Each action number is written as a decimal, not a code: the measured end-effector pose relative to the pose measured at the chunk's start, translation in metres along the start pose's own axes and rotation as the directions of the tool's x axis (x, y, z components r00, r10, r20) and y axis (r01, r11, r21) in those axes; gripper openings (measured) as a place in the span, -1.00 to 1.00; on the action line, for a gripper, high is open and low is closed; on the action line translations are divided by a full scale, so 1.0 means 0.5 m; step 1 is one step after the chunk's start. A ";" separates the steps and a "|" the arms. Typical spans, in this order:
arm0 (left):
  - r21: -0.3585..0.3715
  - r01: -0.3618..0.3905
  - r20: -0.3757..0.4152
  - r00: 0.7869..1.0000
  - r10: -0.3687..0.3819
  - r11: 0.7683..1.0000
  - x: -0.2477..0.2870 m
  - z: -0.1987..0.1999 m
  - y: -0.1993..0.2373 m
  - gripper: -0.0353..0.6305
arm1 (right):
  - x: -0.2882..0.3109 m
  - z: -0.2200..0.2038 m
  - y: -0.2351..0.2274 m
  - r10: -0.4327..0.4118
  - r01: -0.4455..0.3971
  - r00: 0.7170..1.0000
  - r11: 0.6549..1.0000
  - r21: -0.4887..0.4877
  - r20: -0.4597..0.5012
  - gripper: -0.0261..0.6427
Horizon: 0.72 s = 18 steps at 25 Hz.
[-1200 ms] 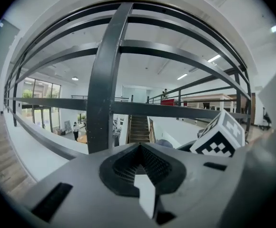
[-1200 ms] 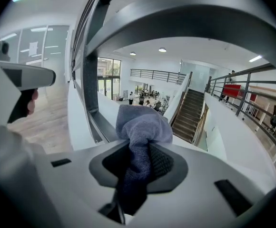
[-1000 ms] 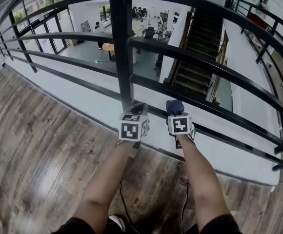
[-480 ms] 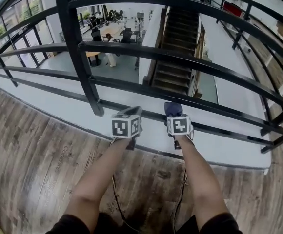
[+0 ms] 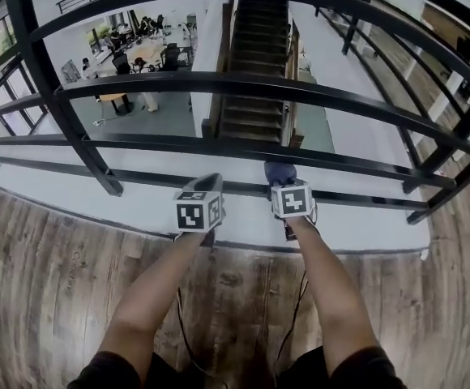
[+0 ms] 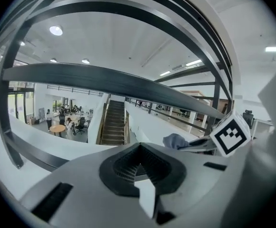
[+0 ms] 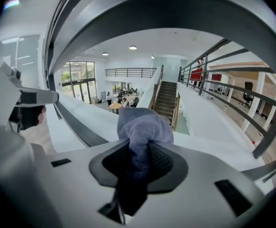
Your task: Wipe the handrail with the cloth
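Right at the black handrail (image 5: 138, 177), the right gripper (image 5: 282, 183) pinches a bunched blue-grey cloth (image 5: 280, 172) and holds it against the lowest bar. Just beside it, the left gripper (image 5: 211, 183) has its jaws pressed together on nothing. A slanted post (image 5: 65, 96) stands well off to the left. Beyond the bars a staircase (image 5: 255, 63) drops to desks (image 5: 130, 51) below, and wood flooring (image 5: 57, 250) lies underfoot.
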State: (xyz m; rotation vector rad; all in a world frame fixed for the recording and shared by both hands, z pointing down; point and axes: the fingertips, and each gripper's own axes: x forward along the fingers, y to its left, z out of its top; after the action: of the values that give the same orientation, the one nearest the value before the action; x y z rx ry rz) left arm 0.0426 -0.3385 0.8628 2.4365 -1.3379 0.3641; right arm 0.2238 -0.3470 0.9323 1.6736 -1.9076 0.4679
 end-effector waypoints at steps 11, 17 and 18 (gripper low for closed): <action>0.060 0.162 -0.038 0.986 -0.160 0.985 0.162 -0.029 -0.389 -0.90 | -0.080 -0.076 -0.279 -0.076 0.076 0.997 0.997 -0.022 -0.019 -0.65; 0.109 0.212 -0.041 0.977 -0.209 0.971 0.218 -0.010 -0.538 -0.90 | -0.124 -0.160 -0.424 -0.112 0.115 0.993 0.991 0.069 -0.042 -0.65; 0.116 0.220 -0.044 0.975 -0.216 0.969 0.226 -0.010 -0.559 -0.90 | -0.130 -0.168 -0.446 -0.120 0.123 0.992 0.990 0.072 -0.039 -0.65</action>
State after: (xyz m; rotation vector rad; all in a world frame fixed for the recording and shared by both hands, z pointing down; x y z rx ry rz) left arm 0.3391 -0.2826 0.8630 2.6333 -1.0484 0.4338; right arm 0.4621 -0.2822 0.9366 1.8054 -1.7713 0.5211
